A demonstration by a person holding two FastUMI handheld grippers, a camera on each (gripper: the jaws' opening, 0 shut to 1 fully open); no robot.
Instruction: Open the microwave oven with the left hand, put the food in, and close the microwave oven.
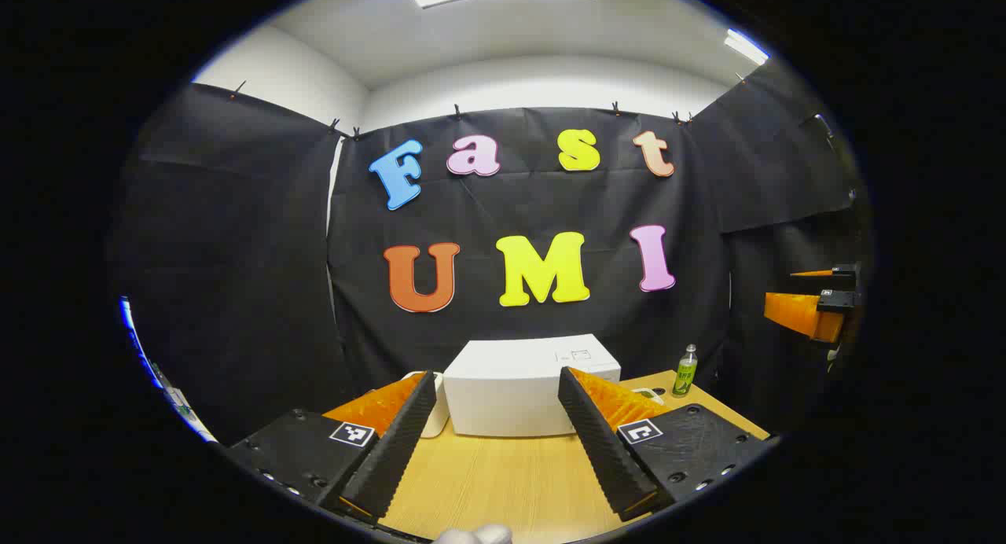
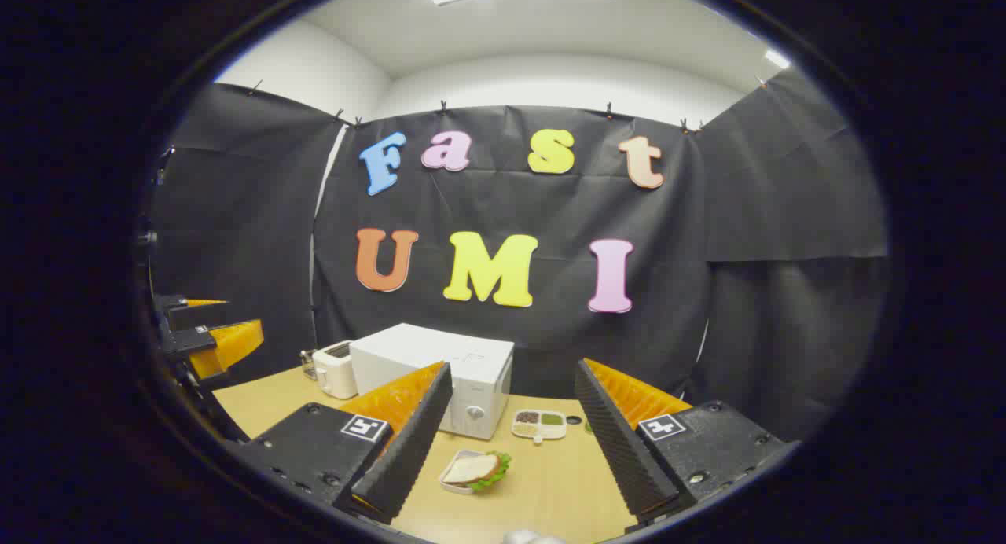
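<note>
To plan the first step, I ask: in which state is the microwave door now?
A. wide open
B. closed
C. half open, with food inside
B: in the right gripper view the microwave door sits flush, and the sandwich lies on the table.

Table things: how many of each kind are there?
Microwave: 1
Toaster: 1
Sandwich plate: 1
Divided snack tray: 1
Green bottle: 1
Total: 5
</note>
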